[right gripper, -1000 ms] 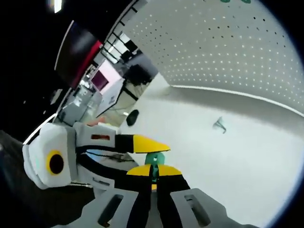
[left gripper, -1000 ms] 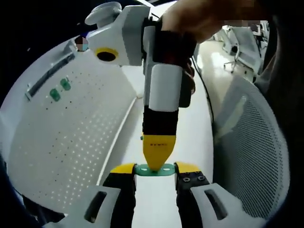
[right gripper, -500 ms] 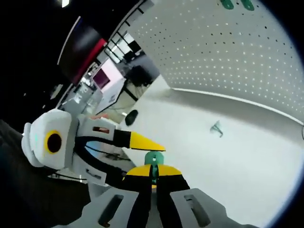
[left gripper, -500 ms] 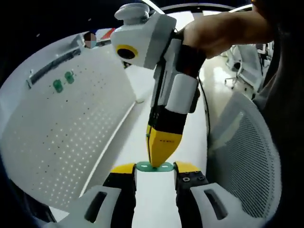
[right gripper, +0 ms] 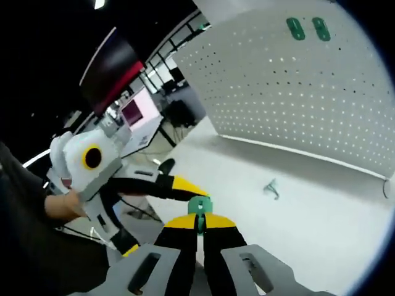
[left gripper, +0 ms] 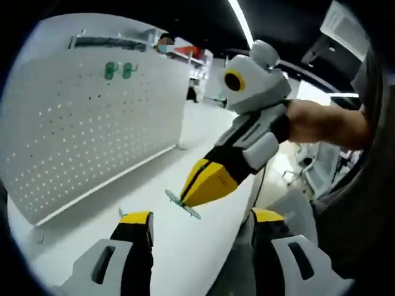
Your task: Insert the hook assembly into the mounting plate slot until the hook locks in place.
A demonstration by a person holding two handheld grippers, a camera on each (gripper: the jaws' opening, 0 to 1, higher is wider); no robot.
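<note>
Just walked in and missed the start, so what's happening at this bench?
A person is working with two hand-held grippers over a white table in front of a white pegboard. The right hand-held gripper is shut on a small green plate. The left hand-held gripper is open beside it, holding nothing. Two green pieces sit high on the pegboard, and a small metal hook lies on the table.

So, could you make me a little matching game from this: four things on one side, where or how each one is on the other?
1 green plate
2 small part
3 green pair
4 left tool

a high on the pegboard
b lying on the table
c open
d clamped in the right tool

Pairs: 1-d, 2-b, 3-a, 4-c
</note>
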